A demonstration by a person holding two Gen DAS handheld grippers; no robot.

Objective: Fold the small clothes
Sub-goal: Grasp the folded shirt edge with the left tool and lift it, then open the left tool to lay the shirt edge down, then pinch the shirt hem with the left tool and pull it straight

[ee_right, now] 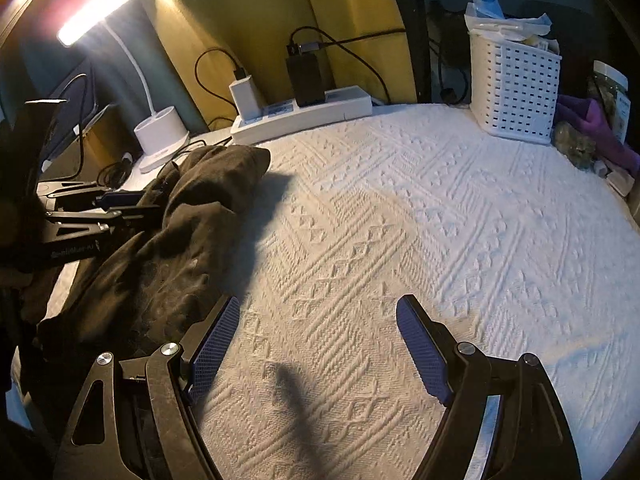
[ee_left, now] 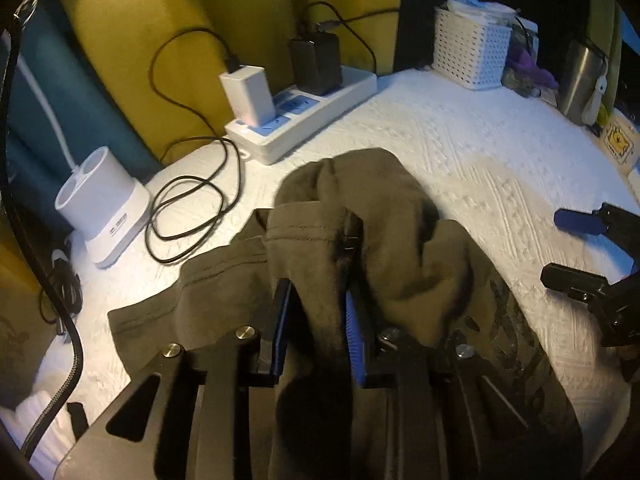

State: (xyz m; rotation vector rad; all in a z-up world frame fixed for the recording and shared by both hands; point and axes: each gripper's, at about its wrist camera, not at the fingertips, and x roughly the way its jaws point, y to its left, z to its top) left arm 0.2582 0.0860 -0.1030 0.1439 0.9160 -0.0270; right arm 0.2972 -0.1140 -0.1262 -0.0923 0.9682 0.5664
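Observation:
A small olive-brown garment [ee_left: 400, 208] lies crumpled on the white knitted cover [ee_left: 480, 152]. My left gripper [ee_left: 316, 264] is shut on a bunched fold of it; cloth fills the gap between the blue pads and drapes over the left finger. In the right wrist view the same garment [ee_right: 192, 232] is heaped at the left, with the left gripper [ee_right: 120, 206] reaching into it from the side. My right gripper [ee_right: 318, 308] stands open above bare cover, its left finger beside the garment's edge and nothing between the pads. It also shows at the left wrist view's right edge as the right gripper [ee_left: 572, 250].
Along the back stand a white power strip [ee_left: 304, 116] with two chargers, looped black cables [ee_left: 188, 216], a white lamp base [ee_left: 100, 208] and a white perforated basket [ee_right: 516, 88]. A metal cup [ee_left: 580, 76] and purple cloth [ee_right: 600, 128] crowd the far right corner.

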